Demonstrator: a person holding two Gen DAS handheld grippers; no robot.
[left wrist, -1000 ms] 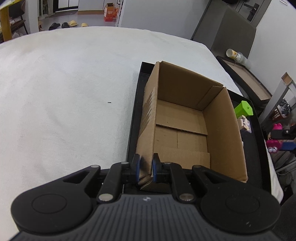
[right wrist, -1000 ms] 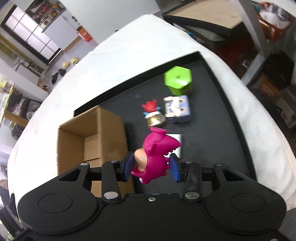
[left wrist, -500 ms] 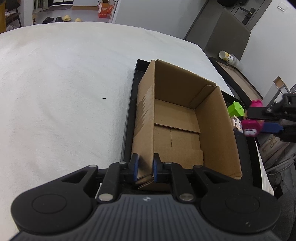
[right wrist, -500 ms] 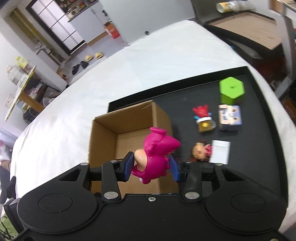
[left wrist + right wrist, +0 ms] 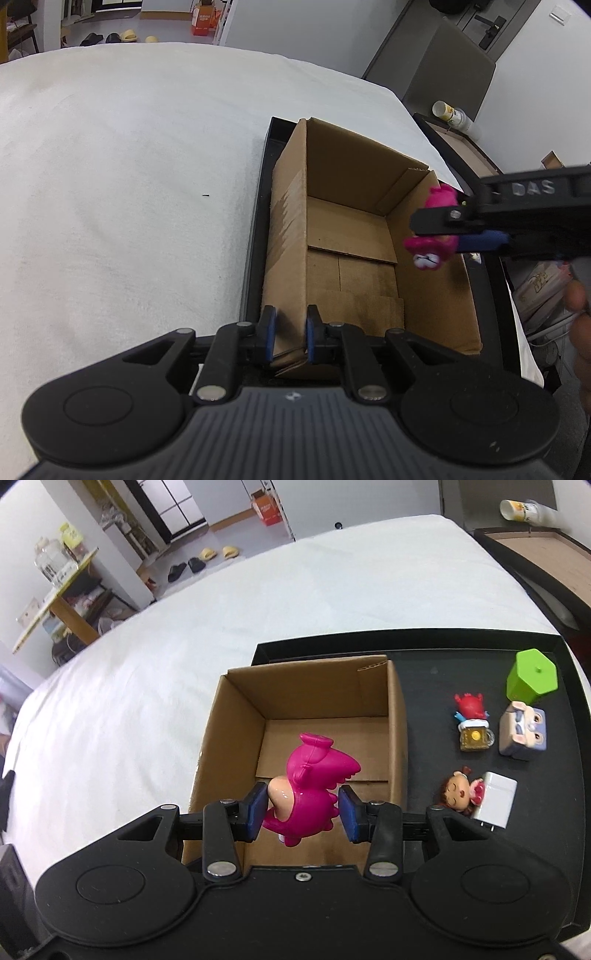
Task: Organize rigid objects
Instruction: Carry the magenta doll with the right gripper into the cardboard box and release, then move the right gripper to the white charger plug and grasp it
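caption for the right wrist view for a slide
Right gripper holds a magenta plastic winged figurine over the open brown cardboard box on a black tray.

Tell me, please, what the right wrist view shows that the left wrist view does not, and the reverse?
Only the right wrist view shows the loose things on the black tray: a green block, a red figure, a blue-grey figure, a doll and a white charger.

Only the left wrist view shows the left claw shut on the box's near wall, and the right claw from the side.

Both show the cardboard box with a bare floor, and the pink toy held over it.
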